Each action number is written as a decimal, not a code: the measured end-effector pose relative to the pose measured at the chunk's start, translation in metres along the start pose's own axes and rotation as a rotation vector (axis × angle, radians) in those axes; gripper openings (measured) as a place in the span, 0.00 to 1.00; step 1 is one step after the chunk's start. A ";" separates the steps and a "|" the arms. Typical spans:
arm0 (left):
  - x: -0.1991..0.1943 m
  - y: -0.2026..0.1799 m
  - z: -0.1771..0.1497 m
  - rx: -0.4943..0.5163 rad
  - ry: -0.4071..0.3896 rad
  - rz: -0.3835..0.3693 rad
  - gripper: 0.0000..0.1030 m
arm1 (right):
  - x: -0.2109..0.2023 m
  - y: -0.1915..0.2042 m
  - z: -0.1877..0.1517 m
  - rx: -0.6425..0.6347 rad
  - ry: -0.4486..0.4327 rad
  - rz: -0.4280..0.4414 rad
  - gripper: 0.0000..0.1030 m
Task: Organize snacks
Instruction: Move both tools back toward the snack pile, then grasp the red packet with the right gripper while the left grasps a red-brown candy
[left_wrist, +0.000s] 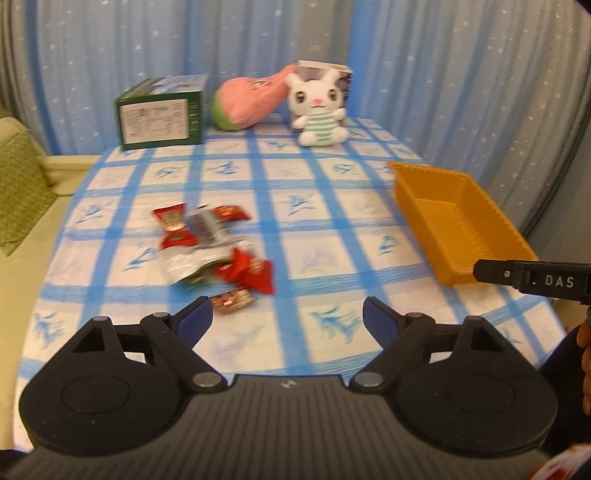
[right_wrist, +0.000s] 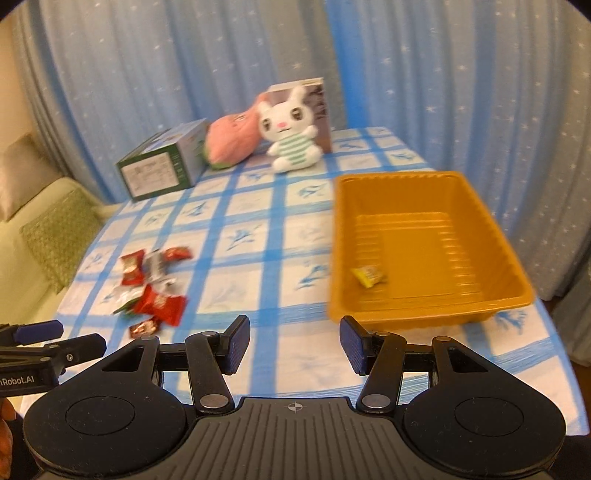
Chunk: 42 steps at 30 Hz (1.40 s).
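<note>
A pile of red, silver and green snack packets (left_wrist: 214, 247) lies on the checked tablecloth, left of centre; it also shows in the right wrist view (right_wrist: 155, 288). A small wrapped candy (left_wrist: 232, 301) lies nearest my left gripper (left_wrist: 288, 319), which is open and empty just behind it. An orange tray (right_wrist: 495, 236) stands on the right and holds one yellow packet (right_wrist: 369, 276). My right gripper (right_wrist: 294, 345) is open and empty, just in front of the tray's near left corner. The tray also shows in the left wrist view (left_wrist: 413, 199).
A green box (left_wrist: 160, 110), a pink plush (left_wrist: 251, 98) and a white rabbit plush (left_wrist: 319, 107) in front of a small box stand at the table's far edge. Blue curtains hang behind. A green sofa (left_wrist: 18, 184) is at the left.
</note>
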<state>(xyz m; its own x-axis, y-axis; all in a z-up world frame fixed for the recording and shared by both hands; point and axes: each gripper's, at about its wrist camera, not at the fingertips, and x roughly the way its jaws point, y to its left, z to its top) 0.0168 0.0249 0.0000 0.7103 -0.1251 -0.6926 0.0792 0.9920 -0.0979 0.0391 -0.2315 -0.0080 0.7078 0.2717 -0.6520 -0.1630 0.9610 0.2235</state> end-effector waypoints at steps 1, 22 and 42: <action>-0.001 0.006 -0.002 -0.009 0.001 0.009 0.84 | 0.002 0.004 -0.001 -0.005 0.003 0.008 0.53; 0.040 0.055 0.013 0.242 0.066 -0.065 0.75 | 0.063 0.057 -0.005 -0.211 0.020 0.153 0.53; 0.113 0.087 0.002 0.370 0.132 -0.138 0.61 | 0.191 0.131 -0.010 -0.686 0.087 0.342 0.52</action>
<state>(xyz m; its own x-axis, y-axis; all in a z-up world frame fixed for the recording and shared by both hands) 0.1050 0.0968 -0.0851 0.5818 -0.2347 -0.7787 0.4304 0.9012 0.0500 0.1462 -0.0528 -0.1100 0.4897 0.5353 -0.6882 -0.7727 0.6321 -0.0582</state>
